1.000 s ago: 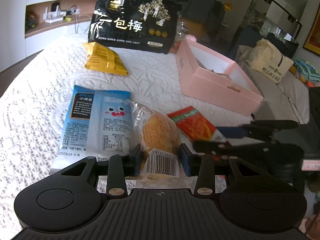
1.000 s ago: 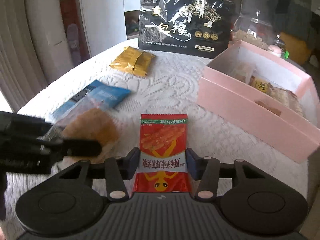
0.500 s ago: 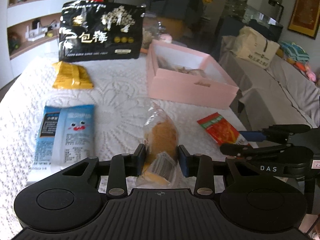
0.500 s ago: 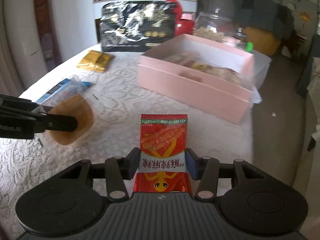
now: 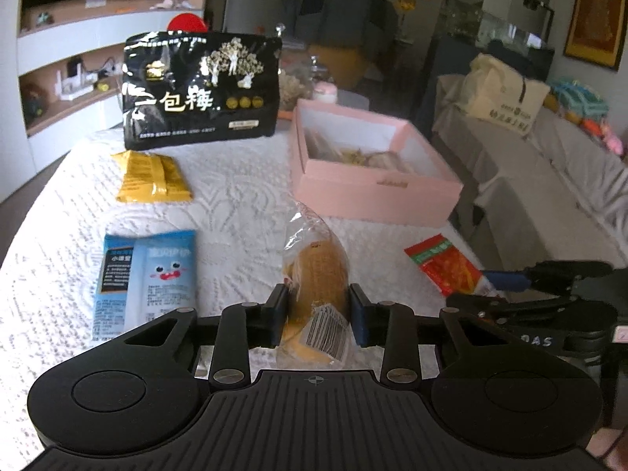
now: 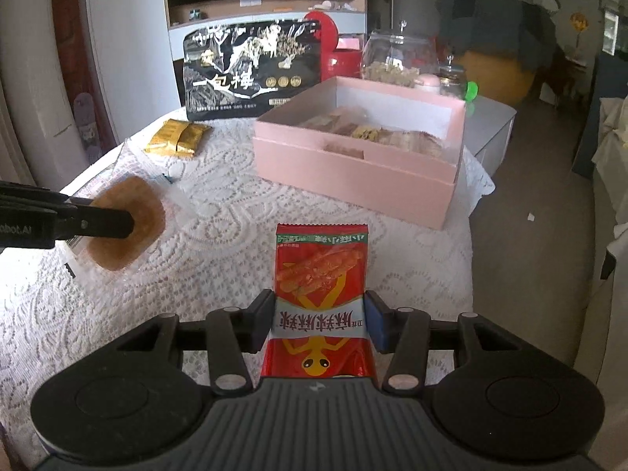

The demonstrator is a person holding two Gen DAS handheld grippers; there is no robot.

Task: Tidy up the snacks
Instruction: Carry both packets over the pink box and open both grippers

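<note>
worktop point(image 5: 243, 196) covered in white lace cloth is carrying everything, and the pink box point(image 5: 376, 192) is sitting open toward its far right side with wrapped snacks lying inside. black plum bag point(image 5: 200, 90) is standing upright at the far edge, left of the box. blue snack packet point(image 5: 145, 274) is lying flat at the near left, with the yellow packet point(image 5: 153, 176) lying between it and the black bag. left hand-held gripper point(image 5: 318, 314) is clamping a clear-wrapped golden cake point(image 5: 318, 271) between its blue pads, holding it above the cloth in front of the box. right hand-held gripper point(image 6: 320, 327) is squeezing the red snack packet point(image 6: 322, 274) by its lower half, the packet pointing toward the box and hanging clear of the cloth near the worktop's right edge.
</note>
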